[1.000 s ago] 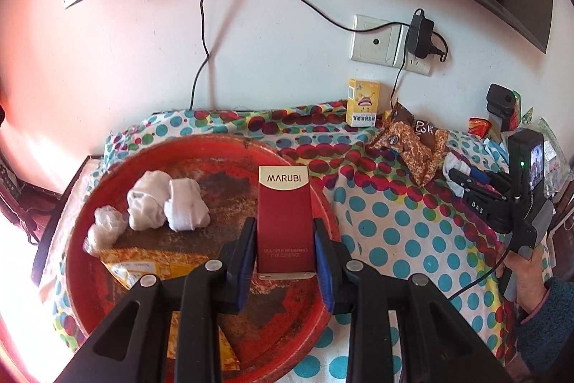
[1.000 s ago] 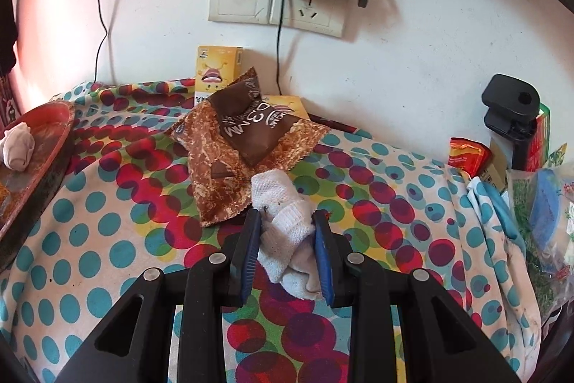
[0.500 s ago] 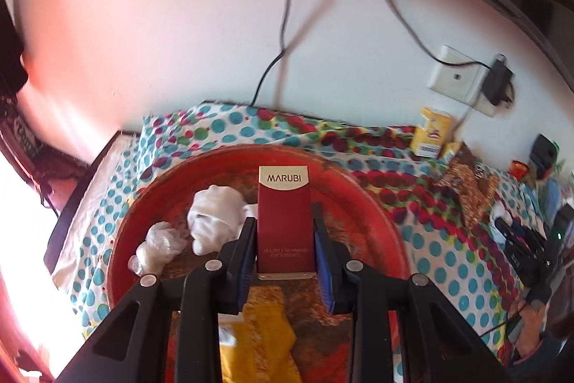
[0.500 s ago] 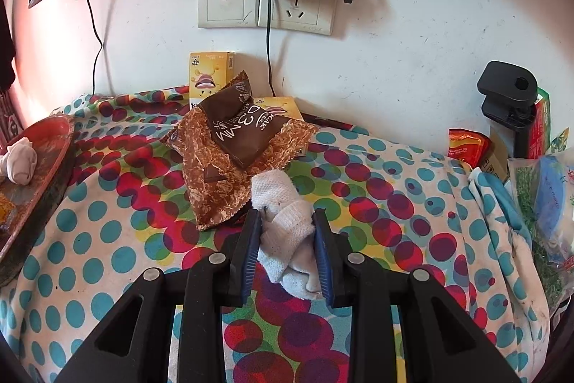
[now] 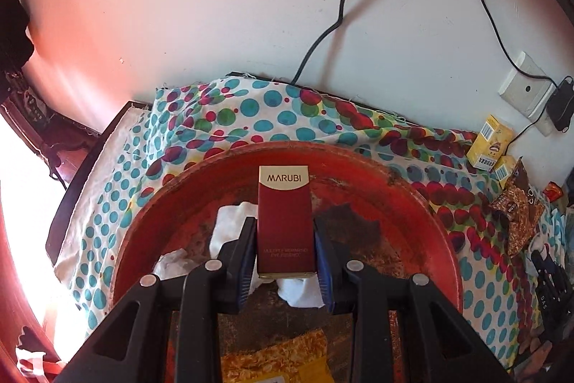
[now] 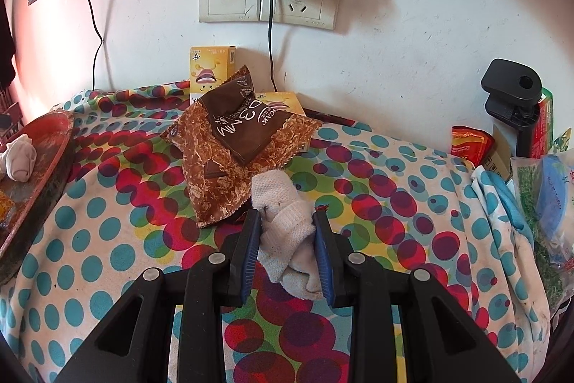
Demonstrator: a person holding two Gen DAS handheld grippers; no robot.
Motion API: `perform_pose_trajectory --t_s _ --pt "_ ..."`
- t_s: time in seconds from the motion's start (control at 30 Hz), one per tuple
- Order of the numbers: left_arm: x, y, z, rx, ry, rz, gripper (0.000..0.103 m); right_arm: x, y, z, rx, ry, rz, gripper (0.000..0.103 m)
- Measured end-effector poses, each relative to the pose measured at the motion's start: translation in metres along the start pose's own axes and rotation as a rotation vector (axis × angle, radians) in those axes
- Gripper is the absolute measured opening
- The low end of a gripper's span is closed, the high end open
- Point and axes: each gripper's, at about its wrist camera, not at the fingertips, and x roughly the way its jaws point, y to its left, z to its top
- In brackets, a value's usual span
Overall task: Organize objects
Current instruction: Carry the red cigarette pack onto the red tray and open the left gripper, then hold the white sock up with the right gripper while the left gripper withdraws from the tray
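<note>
Your left tool [image 5: 285,255], clenched on the red box [image 5: 285,221], has swung further over the red tray [image 5: 412,203] at frame center, ready to drop, while your right tool [image 6: 285,253] still grips the white sock [image 6: 287,228] over the desk [image 6: 107,239].

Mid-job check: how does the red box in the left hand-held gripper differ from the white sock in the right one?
The red box is stiff, flat-sided and printed MARUBI; the white sock is soft, rumpled and plain. The box sits above the red tray, which already holds white socks; the sock is over the dotted cloth, next to a brown snack bag. Shared: each is clamped, the box by the left hand-held gripper, the sock by the right hand-held gripper.
</note>
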Motion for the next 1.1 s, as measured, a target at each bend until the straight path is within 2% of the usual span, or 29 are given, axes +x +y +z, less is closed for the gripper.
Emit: perform_pose_trajectory --t_s 0.1,0.4,0.47,0.53,0.63,0.8,1.1 --pt "0.01 -0.01 0.003 0.054 0.009 0.039 0.031 0.0 -0.001 0.0 0.001 -0.001 0.0 0.027" --pt "0.028 -0.014 0.002 0.037 0.039 0.063 0.031 0.001 0.001 0.0 -0.006 0.007 0.0 0.028" --pt "0.031 -0.014 0.003 0.029 0.054 0.07 0.034 0.0 0.001 0.0 -0.007 0.005 -0.003 0.028" --pt "0.033 -0.014 0.002 0.019 0.068 0.087 0.043 0.001 0.001 0.0 -0.008 0.006 -0.002 0.028" --pt "0.031 -0.016 0.0 0.027 0.071 0.093 0.047 0.0 0.0 0.0 -0.007 0.005 -0.001 0.028" --pt "0.017 -0.029 -0.008 0.099 0.037 0.114 0.047 0.001 0.001 0.0 -0.005 0.003 -0.002 0.028" --pt "-0.033 -0.056 -0.045 0.152 -0.086 0.069 0.047 0.002 0.001 0.001 -0.007 0.009 -0.009 0.028"
